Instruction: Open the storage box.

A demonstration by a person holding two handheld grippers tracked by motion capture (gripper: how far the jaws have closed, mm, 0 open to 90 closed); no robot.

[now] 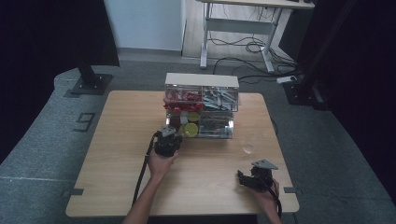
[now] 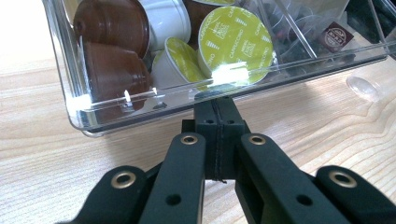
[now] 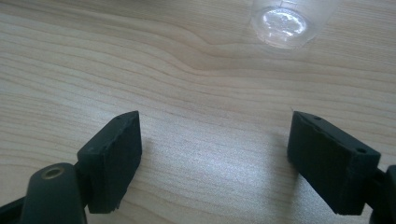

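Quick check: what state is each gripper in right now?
Left gripper: jaws shut, tips at the front edge of the clear plastic capsule drawer; whether they pinch it cannot be told.
Right gripper: open, nothing between its jaws, over the wooden table.

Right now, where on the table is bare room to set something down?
The wooden table is bare along its left side, from the left gripper out to the left edge, and in front between both grippers. Right side holds a clear cup beyond the right gripper. It is crowded at the back middle around the clear drawer organizer.
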